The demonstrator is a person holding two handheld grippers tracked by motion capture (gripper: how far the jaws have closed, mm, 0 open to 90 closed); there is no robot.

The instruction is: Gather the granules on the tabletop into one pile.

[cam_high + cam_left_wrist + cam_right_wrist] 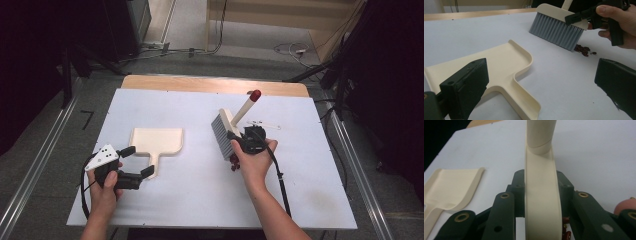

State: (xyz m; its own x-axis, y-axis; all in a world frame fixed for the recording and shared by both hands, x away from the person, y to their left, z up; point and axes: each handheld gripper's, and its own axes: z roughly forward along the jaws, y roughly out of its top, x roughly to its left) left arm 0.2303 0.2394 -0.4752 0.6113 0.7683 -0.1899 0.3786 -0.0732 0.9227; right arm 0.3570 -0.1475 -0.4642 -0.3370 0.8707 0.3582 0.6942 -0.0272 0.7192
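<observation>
Right gripper (234, 137) pinching cream brush (226, 131) above red beans (584, 50), left gripper (136, 161) spread beside unmarked dustpan (157, 141)

1. The high view is looking forward and down from above the person's side, taking in the whole white table (200, 200), the floor beyond it and both forearms coming in from the bottom edge.
2. The left gripper view is sitting low over the tabletop, looking across the cream dustpan (506, 62) close by toward the brush (556, 30) and the right gripper (584, 16) farther off.
3. The right gripper view is looking along its own jaws from very near, with the brush body (541, 195) right in front of the lens.
4. All three views are sharing the dustpan (454, 187), the brush and the white tabletop.
</observation>
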